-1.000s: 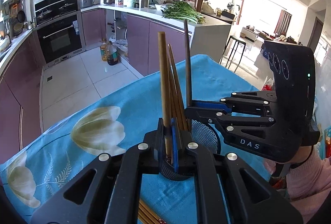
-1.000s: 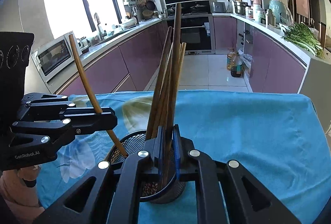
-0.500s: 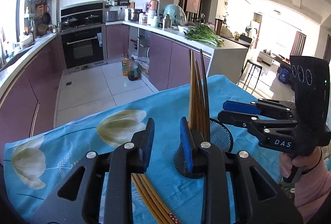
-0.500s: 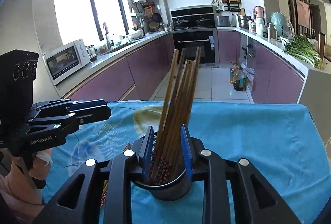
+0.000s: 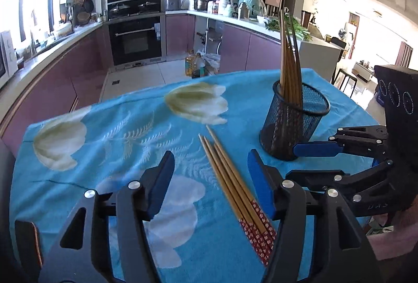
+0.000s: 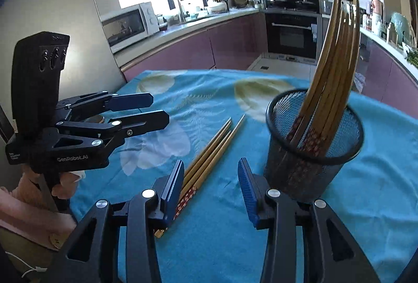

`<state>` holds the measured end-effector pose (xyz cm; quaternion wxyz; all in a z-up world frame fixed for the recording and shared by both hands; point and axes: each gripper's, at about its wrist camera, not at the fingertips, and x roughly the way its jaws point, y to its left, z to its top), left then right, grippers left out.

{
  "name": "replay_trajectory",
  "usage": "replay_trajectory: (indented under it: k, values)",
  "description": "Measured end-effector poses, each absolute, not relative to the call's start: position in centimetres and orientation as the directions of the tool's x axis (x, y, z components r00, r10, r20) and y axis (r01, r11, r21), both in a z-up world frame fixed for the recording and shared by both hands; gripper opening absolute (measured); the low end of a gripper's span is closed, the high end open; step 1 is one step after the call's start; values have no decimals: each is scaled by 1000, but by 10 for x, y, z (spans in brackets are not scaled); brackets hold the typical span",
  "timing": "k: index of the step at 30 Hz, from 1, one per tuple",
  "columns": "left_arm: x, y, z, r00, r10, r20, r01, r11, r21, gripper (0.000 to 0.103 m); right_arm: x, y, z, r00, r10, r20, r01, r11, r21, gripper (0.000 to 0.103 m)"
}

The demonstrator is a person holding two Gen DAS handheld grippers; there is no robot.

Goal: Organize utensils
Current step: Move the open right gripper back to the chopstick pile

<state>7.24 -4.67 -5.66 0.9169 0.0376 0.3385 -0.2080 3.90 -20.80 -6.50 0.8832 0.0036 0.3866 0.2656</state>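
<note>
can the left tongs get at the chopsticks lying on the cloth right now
Probably yes: the left tongs are open and empty, the loose chopsticks lie flat right ahead between the pads, and the mesh holder stands off to the side.

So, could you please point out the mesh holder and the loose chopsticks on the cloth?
mesh holder (image 5: 309, 110), left wrist view, on its mesh wall below the rim.
loose chopsticks (image 6: 209, 152), right wrist view, mid-shaft of the bundle lying on the cloth.

Both chopsticks (image 5: 288, 69) released into holder (image 5: 295, 123)
</note>
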Motion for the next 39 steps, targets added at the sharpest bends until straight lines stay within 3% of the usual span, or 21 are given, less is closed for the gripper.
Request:
replay_trajectory:
  k: [2, 5, 10, 39]
  values:
    - [70, -42, -69, 670, -345, -657, 385, 919, -90, 63, 41, -200, -78, 531, 462, -710, -455, 863, 220, 41]
    - [67, -37, -85, 668, -313, -675, 350, 933, -86, 77, 40, -194, -90, 508, 459, -729, -448, 863, 231, 41]
    - [64, -33, -99, 664, -262, -700, 308, 949, -62, 81, 40, -188, -93, 503, 436, -747, -438, 873, 215, 41]
    - [73, -51, -124, 571, -293, -766, 388, 920, -63, 76, 43, -188, -96, 488, 363, -794, -413, 897, 156, 39]
